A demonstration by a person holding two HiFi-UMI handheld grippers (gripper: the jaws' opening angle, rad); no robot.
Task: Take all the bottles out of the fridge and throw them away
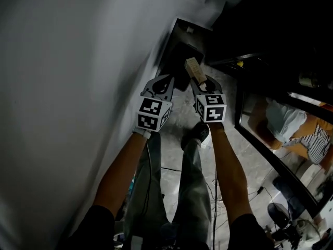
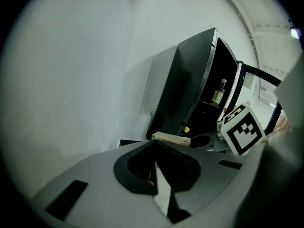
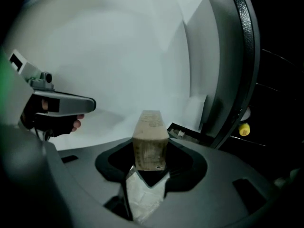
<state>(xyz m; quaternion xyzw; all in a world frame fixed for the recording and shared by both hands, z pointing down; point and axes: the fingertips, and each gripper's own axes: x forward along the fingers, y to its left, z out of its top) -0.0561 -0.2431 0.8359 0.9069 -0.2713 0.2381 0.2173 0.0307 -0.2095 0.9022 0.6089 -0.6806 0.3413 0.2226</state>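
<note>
A plain white wall [image 1: 78,61], smooth and matt, fills the left side. Next to it the left gripper [image 2: 154,144] is fully closed with nothing between its jaws, its grey plastic tips meeting in a point.

Just to its right, the right gripper [image 1: 204,85] is partly open and clamped on the near end of a tan carton [image 3: 150,137]. The carton is a squared, papery box with faint print. Its long axis runs along the jaws and points away from the person.

Ahead of and below the carton's far end, a dark open-topped container [image 1: 182,51] sits on the pale marbled floor [image 1: 177,116] against the wall. It is probably the bin, and if so the carton only has to go forward and down to reach it.

Further right stands the black fridge [image 2: 190,80], glossy and hard-edged, with its glass door swung open. One small bottle [image 2: 218,91] with a green label stands upright on a shelf inside. A small yellow cap-like piece [image 3: 244,128] sits lower down. The bottle lies to the right of both grippers, so the right hand is nearer to it, but that hand is occupied.
</note>
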